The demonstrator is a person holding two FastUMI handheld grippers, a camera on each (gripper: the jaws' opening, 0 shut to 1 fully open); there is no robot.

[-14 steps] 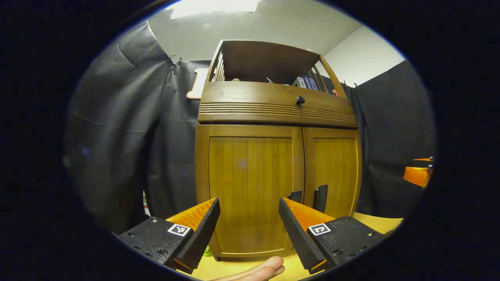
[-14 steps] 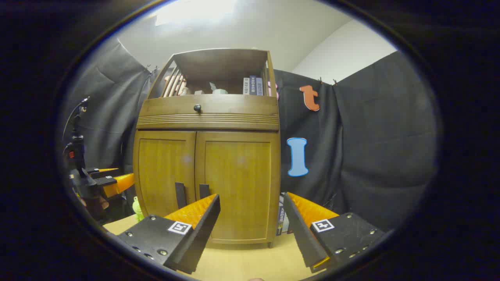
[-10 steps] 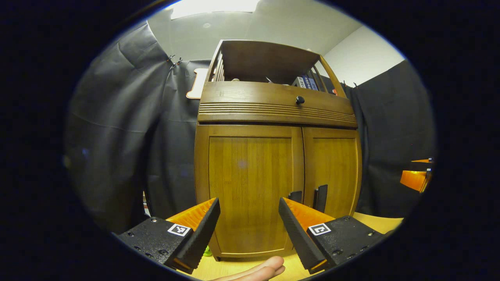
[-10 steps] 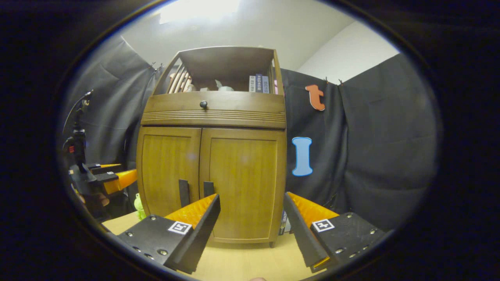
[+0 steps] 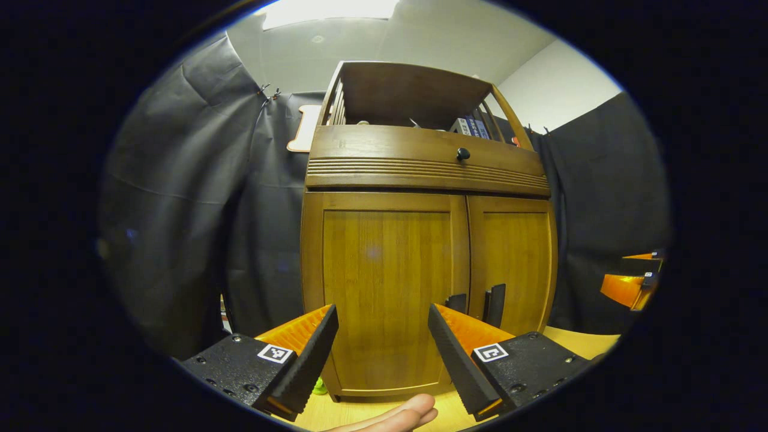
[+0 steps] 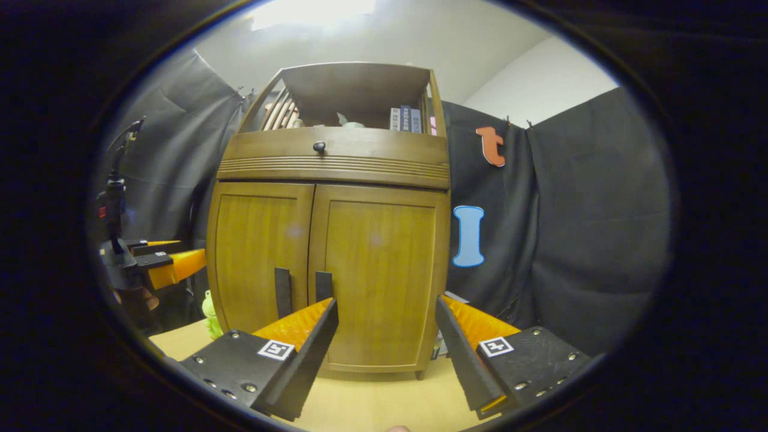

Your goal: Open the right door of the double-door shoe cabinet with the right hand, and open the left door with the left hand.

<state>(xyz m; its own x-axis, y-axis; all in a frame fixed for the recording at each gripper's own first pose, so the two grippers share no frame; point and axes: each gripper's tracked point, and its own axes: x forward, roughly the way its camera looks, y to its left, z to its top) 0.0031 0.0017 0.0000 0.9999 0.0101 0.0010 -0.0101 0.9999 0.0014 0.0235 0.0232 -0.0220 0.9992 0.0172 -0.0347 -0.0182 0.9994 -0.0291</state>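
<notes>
Approach step, I judge: both doors of the brown wooden double-door shoe cabinet (image 6: 327, 264) are shut. Ahead of the right gripper (image 6: 387, 336), jaws spread and empty, stands the right door's black bar handle (image 6: 323, 287), slightly left. Next it must reach and clamp it. The left gripper (image 5: 383, 339), also spread and empty, faces the left door (image 5: 384, 282).

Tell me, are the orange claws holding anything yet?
No. The left gripper and right gripper are both open and empty, short of the cabinet with its doors closed.

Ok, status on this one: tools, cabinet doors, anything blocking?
Left tool open, holding nothing. Right tool open, short of the right door. Left door and right door both shut, handles untouched. Nothing in the way.
</notes>
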